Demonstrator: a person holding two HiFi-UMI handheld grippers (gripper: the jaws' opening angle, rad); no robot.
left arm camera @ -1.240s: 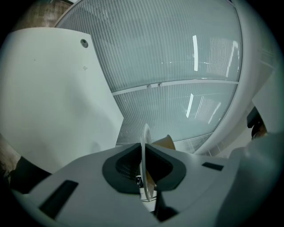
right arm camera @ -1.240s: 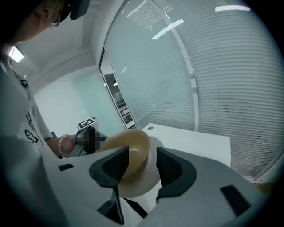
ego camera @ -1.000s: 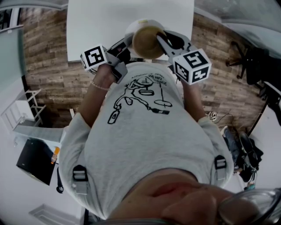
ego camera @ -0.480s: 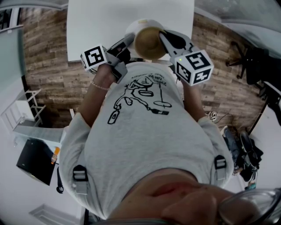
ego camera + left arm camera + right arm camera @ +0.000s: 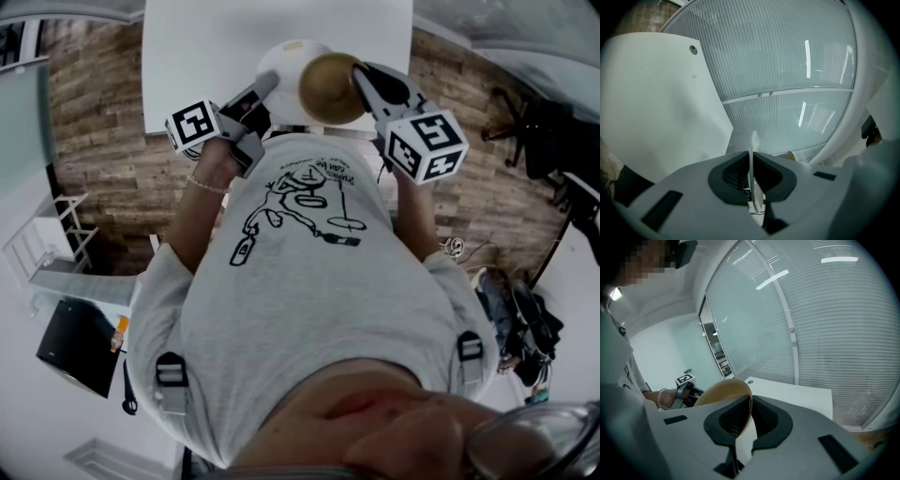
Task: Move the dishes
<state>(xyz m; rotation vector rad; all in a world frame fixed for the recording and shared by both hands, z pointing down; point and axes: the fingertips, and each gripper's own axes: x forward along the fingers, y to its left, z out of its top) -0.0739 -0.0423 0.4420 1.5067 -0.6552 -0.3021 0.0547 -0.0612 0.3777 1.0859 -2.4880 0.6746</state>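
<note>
Person's left hand-held gripper (image 5: 265, 86) clenched on rim of round white plate (image 5: 284, 64); right hand-held gripper (image 5: 364, 82) grasping wall of round tan bowl (image 5: 328, 89). Both aloft, close together, over near edge of white bench (image 5: 216, 56). Risk: thin rim grips let dishes pivot, slip or collide.

The left tongs (image 5: 265, 86) clamp a white plate (image 5: 284, 58) — the right tongs (image 5: 362, 81) grip a tan bowl (image 5: 328, 89) — over the bench's (image 5: 206, 56) near edge.
</note>
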